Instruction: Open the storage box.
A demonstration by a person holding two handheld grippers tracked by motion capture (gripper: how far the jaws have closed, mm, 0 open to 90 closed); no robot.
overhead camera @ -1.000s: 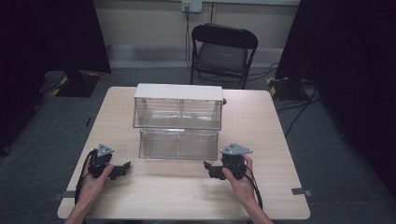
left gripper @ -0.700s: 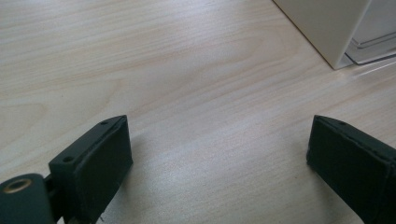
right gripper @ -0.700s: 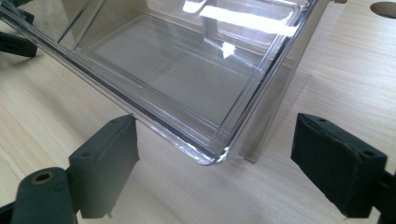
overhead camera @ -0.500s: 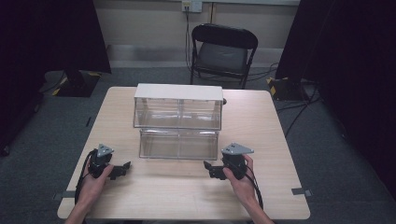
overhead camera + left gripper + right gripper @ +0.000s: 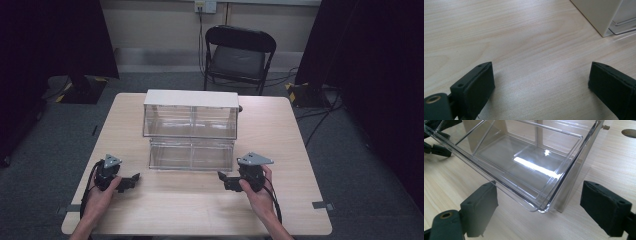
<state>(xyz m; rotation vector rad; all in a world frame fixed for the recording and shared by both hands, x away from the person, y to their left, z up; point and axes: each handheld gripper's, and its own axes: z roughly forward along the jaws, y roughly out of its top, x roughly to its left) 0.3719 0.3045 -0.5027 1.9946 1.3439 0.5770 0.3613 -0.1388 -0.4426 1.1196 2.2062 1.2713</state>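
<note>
Drawer (image 5: 191, 154), empty, pulled from the cabinet (image 5: 190, 114) toward the table's (image 5: 280, 135) near edge, long axis crosswise; left gripper (image 5: 131, 179) and right gripper (image 5: 223, 178) gape, holding nothing.

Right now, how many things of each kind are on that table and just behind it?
Tongs: 2, the left tongs and the right tongs, both open, on the table.
Clear drawer cabinets: 1, the cabinet, with its lower drawer pulled out.
Folding chairs: 1, the black chair behind the table.
Tables: 1.
Total: 5.
</note>
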